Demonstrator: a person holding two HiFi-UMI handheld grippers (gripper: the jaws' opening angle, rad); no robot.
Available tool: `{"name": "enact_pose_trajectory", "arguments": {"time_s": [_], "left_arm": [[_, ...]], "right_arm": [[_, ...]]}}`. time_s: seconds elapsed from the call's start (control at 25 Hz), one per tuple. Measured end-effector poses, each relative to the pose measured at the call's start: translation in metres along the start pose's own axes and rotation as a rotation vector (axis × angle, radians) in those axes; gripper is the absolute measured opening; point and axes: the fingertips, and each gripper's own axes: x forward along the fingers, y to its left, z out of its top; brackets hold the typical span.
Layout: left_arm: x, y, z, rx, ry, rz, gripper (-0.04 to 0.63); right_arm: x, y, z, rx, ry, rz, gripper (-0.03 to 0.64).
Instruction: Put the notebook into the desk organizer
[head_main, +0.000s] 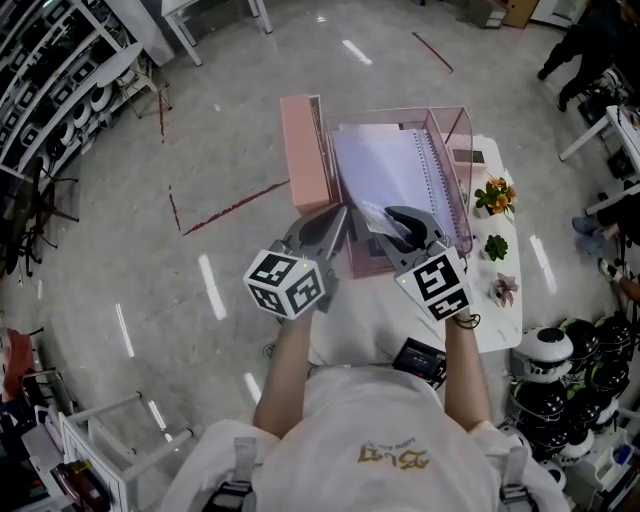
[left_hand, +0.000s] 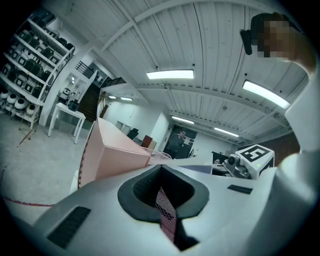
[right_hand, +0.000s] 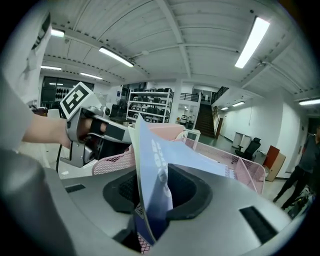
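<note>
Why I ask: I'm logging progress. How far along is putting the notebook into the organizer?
Done: the white spiral-bound notebook already sits between the walls of the pink mesh desk organizer.
In hand: the right claw has its jaws apart around the notebook's blue cover, while the left claw is shut on the organizer's mesh wall.
Left: probably only releasing and pulling both claws away.

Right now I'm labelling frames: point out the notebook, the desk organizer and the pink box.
notebook (head_main: 385, 170), head view, open white page
desk organizer (head_main: 452, 135), head view, right wall
pink box (head_main: 303, 150), head view, top face
</note>
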Motion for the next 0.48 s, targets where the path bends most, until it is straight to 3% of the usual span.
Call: {"name": "enact_pose_trajectory", "arguments": {"time_s": [0.2, 0.36, 0.48], "left_arm": [[-0.003, 0.000, 0.000, -0.008, -0.008, 0.005, 0.015], [-0.007, 0.000, 0.003, -0.009, -0.015, 0.005, 0.015], [-0.008, -0.003, 0.008, -0.031, -0.029, -0.011, 0.015]], "right_arm": [[0.002, 0.011, -0.013, -0.063, 0.078, 0.053, 0.198], [0.005, 0.027, -0.015, -0.099, 0.113, 0.127, 0.298], [0.004, 0.033, -0.012, -0.112, 0.110, 0.154, 0.318]]}}
